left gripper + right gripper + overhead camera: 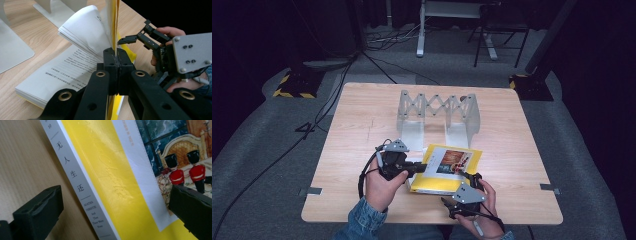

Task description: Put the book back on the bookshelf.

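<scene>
Left tool point(116, 61) pinches yellow book point(120, 182) spine-lettered "Agatha Christie".

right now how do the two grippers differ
The left gripper is shut on the yellow cover of the book, holding it lifted off the pages. The right gripper is open, jaws wide apart at the spine, gripping nothing. The left sits at the book's left edge, the right at its near edge. Both are black and hand-held.

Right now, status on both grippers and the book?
Left gripper shut on yellow cover, lifting it. Right gripper open, astride book's grey spine. Expanding bookend rack stands apart behind.
</scene>
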Available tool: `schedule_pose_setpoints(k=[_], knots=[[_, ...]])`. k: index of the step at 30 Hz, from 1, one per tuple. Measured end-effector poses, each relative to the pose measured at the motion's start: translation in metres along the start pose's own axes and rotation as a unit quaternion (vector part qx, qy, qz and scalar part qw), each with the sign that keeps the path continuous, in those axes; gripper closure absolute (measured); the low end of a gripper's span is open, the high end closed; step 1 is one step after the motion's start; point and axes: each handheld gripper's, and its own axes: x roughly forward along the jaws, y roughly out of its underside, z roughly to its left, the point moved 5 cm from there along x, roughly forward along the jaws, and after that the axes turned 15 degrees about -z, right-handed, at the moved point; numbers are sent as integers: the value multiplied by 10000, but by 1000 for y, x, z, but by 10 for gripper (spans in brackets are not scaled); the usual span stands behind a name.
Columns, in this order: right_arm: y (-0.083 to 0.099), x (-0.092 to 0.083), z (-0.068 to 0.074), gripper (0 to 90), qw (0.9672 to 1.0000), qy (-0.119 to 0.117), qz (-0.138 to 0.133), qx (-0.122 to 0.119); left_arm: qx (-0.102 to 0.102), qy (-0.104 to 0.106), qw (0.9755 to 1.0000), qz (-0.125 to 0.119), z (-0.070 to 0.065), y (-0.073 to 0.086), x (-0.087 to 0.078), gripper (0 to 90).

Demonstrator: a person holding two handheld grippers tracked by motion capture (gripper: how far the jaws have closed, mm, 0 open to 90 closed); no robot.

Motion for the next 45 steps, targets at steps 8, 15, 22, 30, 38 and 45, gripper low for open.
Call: schedule_pose_setpoints(k=[8, 15, 22, 30, 38, 45], knots=[[3, 13, -6, 2, 9993, 342, -28, -125, -11, 60, 10000, 42, -2, 2, 2, 883], [3, 20, -9, 2, 9974, 619, -68, -357, -105, 47, 9999, 29, 0, 5, 2, 883], [4, 30, -7, 212, 9945, 718, 172, -742, -218, -19, 9997, 84, 5, 13, 5, 882], [-5, 26, 0, 629, 9821, 417, 406, -1793, -210, -730, 9971, 8, 22, 15, -4, 669], [-8, 22, 0, 699, 9791, 242, 420, -1978, 43, -1414, 9895, -304, 37, 13, -22, 407], [-18, 17, 0, 746, 9788, 210, 339, -2008, 245, -1717, 9839, -437, 47, 17, -35, 359]])
